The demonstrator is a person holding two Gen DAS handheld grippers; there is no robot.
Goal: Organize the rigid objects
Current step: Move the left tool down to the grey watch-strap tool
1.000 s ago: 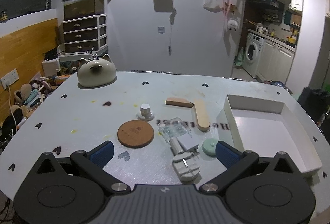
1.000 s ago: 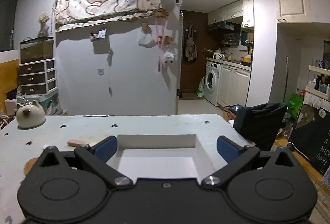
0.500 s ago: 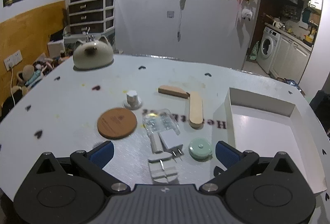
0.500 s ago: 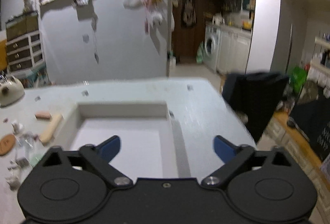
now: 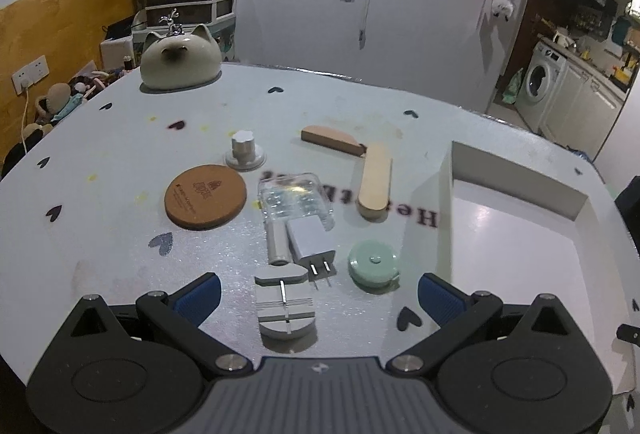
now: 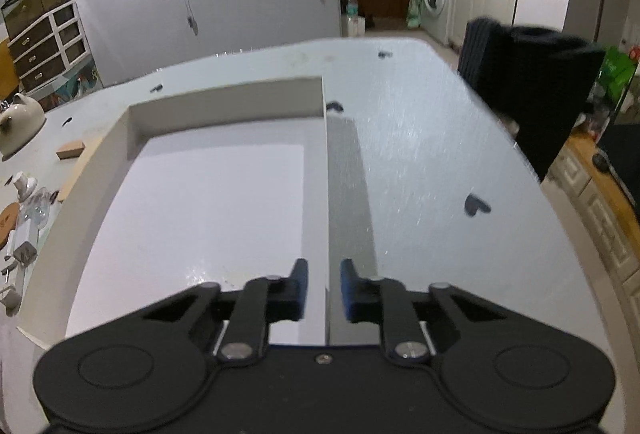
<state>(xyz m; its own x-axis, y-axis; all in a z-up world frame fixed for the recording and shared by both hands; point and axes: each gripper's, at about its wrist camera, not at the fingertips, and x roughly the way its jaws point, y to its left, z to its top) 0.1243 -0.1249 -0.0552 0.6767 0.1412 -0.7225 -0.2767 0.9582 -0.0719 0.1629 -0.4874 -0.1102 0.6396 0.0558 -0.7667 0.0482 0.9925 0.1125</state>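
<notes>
My left gripper (image 5: 319, 290) hangs low over the pale counter (image 5: 120, 162) with its jaws spread wide and nothing between them, looking at the scattered pieces I mean to sort: a grey slotted block with a heart-shaped end (image 5: 284, 304) lies nearest, between the blue pads; just beyond it a white two-pin plug adapter (image 5: 311, 244) lies touching a small white cylinder (image 5: 277, 242), with a mint-green round tape measure (image 5: 373, 263) near its right. Farther off are a clear plastic case (image 5: 295, 200), a round cork coaster (image 5: 205, 196), a small white knob on a round base (image 5: 244, 150), a flat wooden stick with rounded ends (image 5: 375, 186) and a wooden half-round piece (image 5: 330, 140). The shallow white cardboard tray (image 5: 448, 194) at the right holds nothing yet, so I judge the sorting is only starting. My right gripper (image 6: 324, 288) has its jaws drawn nearly together astride the tray's thin right wall (image 6: 325, 170); whether the pads actually press it I cannot tell, though I take this as steadying the tray. Next, I reckon, the left should drop onto the grey block, square its pads to the block's sides, and close without nudging the adapter's pins just beside it.
</notes>
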